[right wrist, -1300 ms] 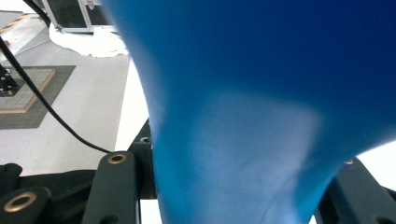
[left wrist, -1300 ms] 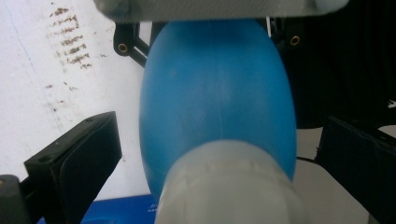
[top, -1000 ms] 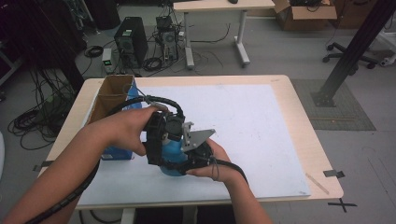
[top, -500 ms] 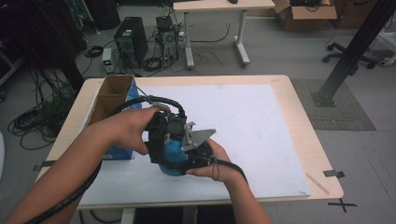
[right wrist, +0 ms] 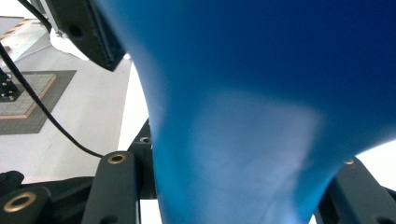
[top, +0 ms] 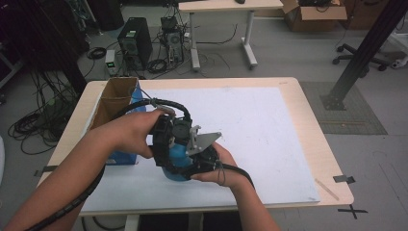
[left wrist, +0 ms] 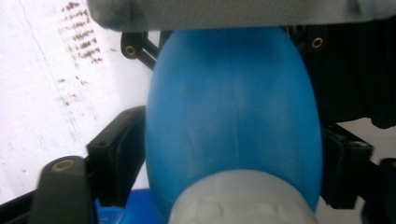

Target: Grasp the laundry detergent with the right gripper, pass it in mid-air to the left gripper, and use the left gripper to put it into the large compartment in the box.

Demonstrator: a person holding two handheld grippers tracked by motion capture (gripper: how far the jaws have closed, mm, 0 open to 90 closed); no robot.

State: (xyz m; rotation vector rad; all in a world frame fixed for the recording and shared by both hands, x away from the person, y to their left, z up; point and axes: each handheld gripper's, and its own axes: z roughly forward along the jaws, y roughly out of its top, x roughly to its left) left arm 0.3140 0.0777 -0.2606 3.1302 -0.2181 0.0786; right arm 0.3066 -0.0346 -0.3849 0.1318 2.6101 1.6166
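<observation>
Probably soft, light rubber: blue bulb [left wrist: 233, 116] w/ pale neck. Left tongs [left wrist: 229, 172] just been closing, clamped on its belly; right tongs [right wrist: 233, 186] clamped on neck. Grip belly gently, it'll squash.

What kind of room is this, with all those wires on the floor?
Probably a lab or workshop. Computer towers and tangled cables sit on the floor, a cardboard box stands by another desk, and an office chair waits nearby.

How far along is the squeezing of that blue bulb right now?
Done: the right hand-held gripper is clamped on the blue bulb's narrow end. In hand: the left hand-held gripper has just been closing, pads at the bulb's sides. Left: finishing the squeeze.
</observation>
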